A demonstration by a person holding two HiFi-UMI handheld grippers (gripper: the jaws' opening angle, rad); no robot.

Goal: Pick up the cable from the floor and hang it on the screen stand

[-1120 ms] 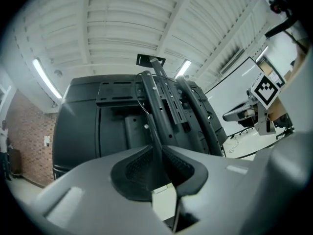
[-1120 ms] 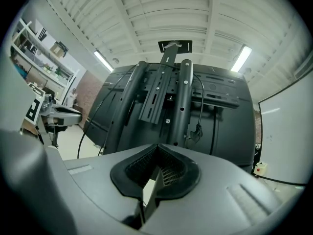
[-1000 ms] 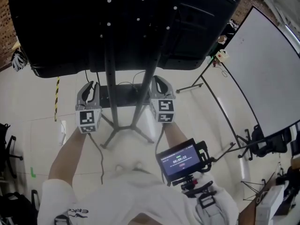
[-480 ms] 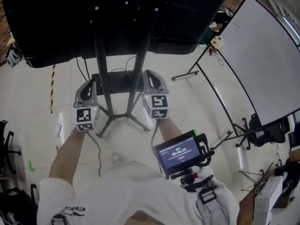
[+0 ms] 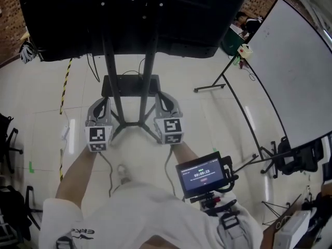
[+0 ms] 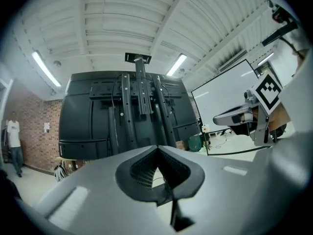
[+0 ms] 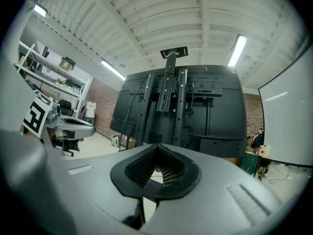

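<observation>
A big black screen [image 5: 129, 19] on a black two-pole stand [image 5: 110, 82] fills the top of the head view. Thin black cable [image 5: 140, 65] loops on the floor behind the stand's base plate [image 5: 129, 85]. My left gripper [image 5: 100, 105] sits left of the stand's legs and my right gripper [image 5: 164, 99] sits right of them, both pointing at the screen. The left gripper [image 6: 157, 149] has its tips together, with only a thin dark line showing through the gap behind them. The right gripper [image 7: 157, 146] looks the same, tips together and nothing held.
A large whiteboard [image 5: 290, 71] on a tripod stands at the right. A small monitor [image 5: 201, 173] hangs at the person's chest. Yellow-black tape [image 5: 65, 87] and a white strip [image 5: 65, 133] lie on the floor at left. A person [image 6: 13, 138] stands far left by a brick wall.
Both grippers have drawn back and down to either side of the stand's legs. The left gripper's jaws have come together.
</observation>
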